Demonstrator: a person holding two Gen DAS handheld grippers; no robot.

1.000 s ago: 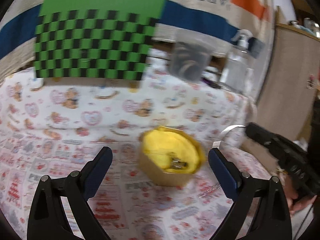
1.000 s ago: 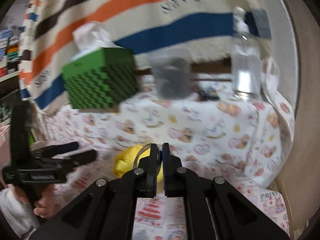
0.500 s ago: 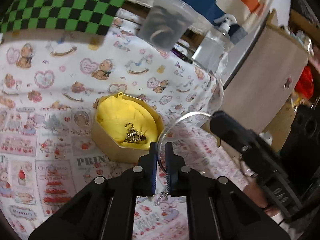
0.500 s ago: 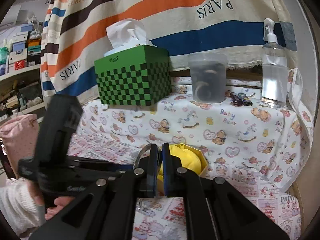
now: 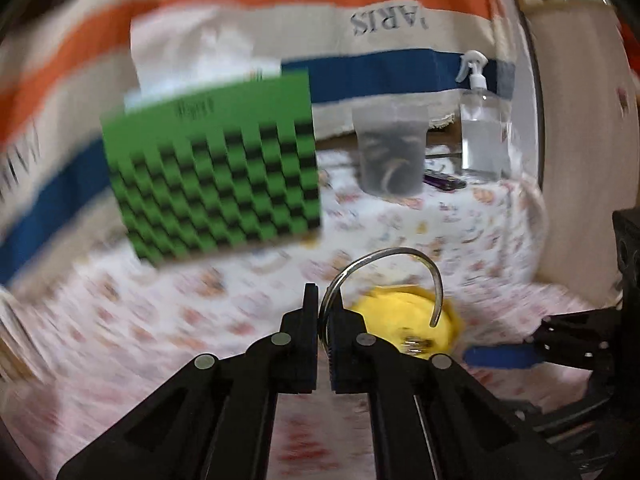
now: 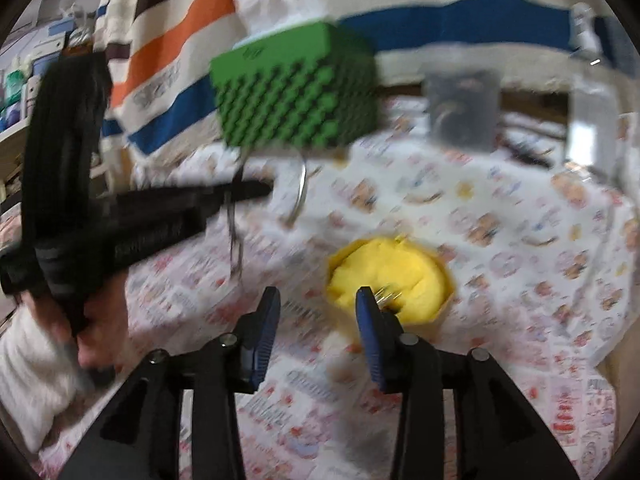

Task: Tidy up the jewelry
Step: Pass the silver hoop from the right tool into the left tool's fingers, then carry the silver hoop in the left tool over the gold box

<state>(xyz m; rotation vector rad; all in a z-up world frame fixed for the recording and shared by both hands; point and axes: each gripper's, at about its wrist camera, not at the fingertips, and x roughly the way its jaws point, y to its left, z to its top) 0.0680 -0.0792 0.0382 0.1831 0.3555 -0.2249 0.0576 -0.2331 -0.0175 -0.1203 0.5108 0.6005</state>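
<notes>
My left gripper (image 5: 323,308) is shut on a silver open bangle (image 5: 384,256), held above the table. In the right wrist view the left gripper (image 6: 256,190) holds the bangle (image 6: 301,192) up at left, with a thin chain (image 6: 236,240) dangling below it. A hexagonal box with yellow lining (image 6: 390,276) sits on the table and holds small metal jewelry (image 6: 386,296). It shows in the left wrist view (image 5: 408,320) too. My right gripper (image 6: 318,308) is open and empty, low beside the box's near left edge; it shows in the left wrist view (image 5: 500,356) at right.
A green checkered tissue box (image 5: 216,176) stands at the back. A clear plastic cup (image 5: 390,152) and a spray bottle (image 5: 482,128) stand at the back right. A teddy-print cloth (image 6: 500,240) covers the table. A wooden panel (image 5: 580,140) rises at right.
My right gripper has opened and let go of the bangle. My left gripper, shut on the bangle, has lifted it up and away from the box. Both views are blurred by motion.
</notes>
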